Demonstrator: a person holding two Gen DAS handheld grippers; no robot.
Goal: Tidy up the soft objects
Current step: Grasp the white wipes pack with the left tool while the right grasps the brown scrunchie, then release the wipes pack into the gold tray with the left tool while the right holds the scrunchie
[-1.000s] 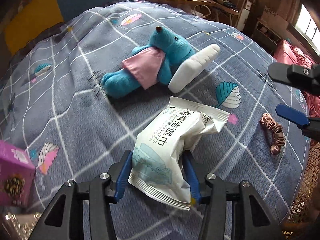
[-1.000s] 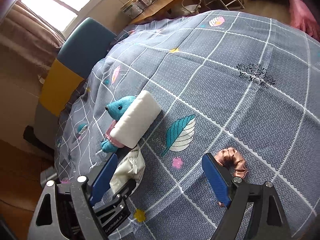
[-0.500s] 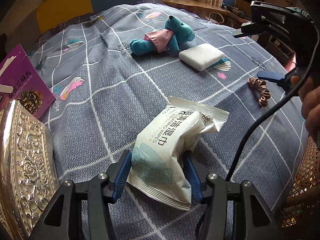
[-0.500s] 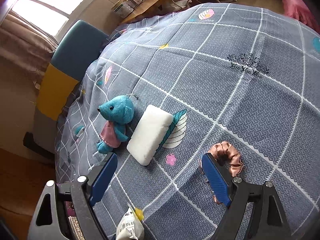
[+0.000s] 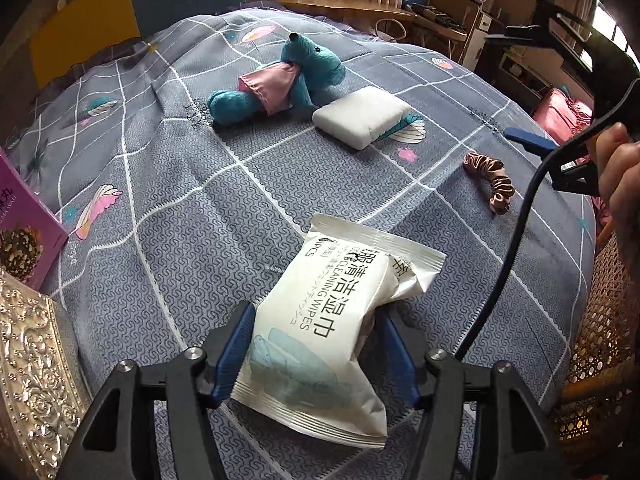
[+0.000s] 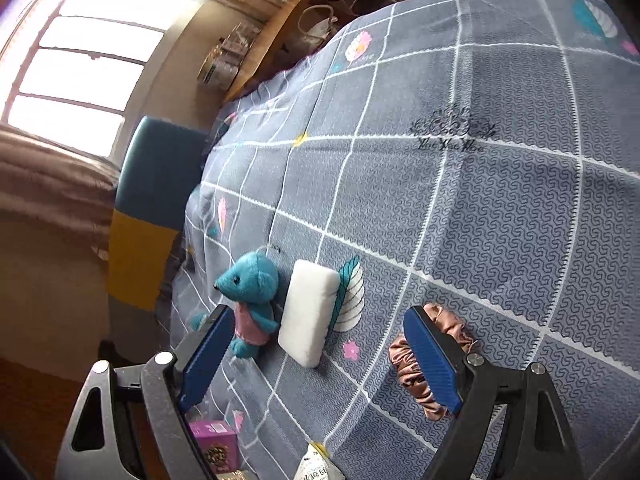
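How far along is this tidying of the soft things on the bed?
Early, by the look of it. Nothing appears sorted yet: the teal teddy, white pad and pink scrunchie lie spread out on the bedspread. In hand: the left claw is shut on the wipes pack. The right claw is open and empty, above the bedspread near the scrunchie. Those three are left.

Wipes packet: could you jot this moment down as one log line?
left tool: shut on wipes packet | right tool: open, above bedspread | teddy, white pad, scrunchie: lying loose
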